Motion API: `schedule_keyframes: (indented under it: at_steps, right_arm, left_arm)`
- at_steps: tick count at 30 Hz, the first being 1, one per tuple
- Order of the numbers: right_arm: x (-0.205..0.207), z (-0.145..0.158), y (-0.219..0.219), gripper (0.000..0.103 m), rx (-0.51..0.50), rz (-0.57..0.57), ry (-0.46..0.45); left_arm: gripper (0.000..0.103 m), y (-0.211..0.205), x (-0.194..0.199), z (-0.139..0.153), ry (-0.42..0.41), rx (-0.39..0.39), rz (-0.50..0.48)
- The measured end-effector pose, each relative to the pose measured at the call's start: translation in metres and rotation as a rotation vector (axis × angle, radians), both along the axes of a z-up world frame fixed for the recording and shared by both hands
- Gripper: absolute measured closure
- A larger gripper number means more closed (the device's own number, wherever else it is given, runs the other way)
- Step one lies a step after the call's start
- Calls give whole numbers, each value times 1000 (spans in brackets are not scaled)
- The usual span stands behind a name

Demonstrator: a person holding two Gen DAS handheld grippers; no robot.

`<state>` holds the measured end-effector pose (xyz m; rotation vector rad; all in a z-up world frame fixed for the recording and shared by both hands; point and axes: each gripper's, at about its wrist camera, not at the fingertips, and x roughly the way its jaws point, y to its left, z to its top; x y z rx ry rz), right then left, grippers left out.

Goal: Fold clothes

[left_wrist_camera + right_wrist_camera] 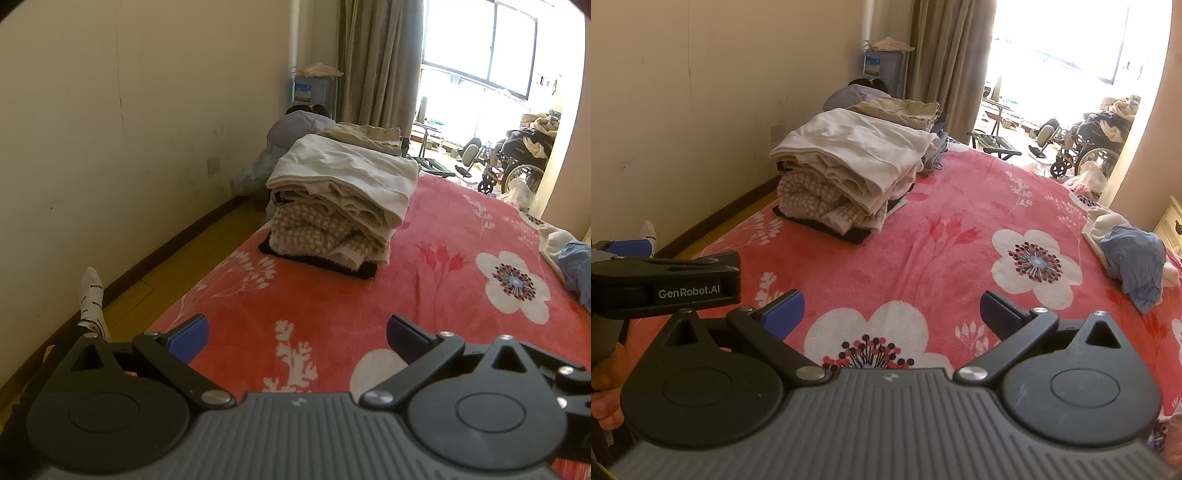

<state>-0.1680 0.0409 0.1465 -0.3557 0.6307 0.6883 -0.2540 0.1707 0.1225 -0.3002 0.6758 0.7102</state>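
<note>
With both the left gripper (pixel 297 334) and right gripper (pixel 892 310) spread and empty, a careless reach toward the crumpled blue garment (pixel 1134 262) at right could topple the folded stack (pixel 849 173) at upper centre.

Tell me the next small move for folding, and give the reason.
Probably swing the right tool toward the crumpled blue garment at the bed's right edge. Both tools are open and empty over the bare red floral blanket; the left tool is farther from it. The stack of clothes by the wall already looks folded, leaving that loose heap.
</note>
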Motion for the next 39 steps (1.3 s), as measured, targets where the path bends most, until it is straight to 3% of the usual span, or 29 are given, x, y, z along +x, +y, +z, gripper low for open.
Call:
schedule_keyframes:
  at_steps: [39]
  right_arm:
    - [0, -4, 3, 1, -13, -7, 8]
  left_arm:
    - [0, 3, -2, -1, 5, -7, 8]
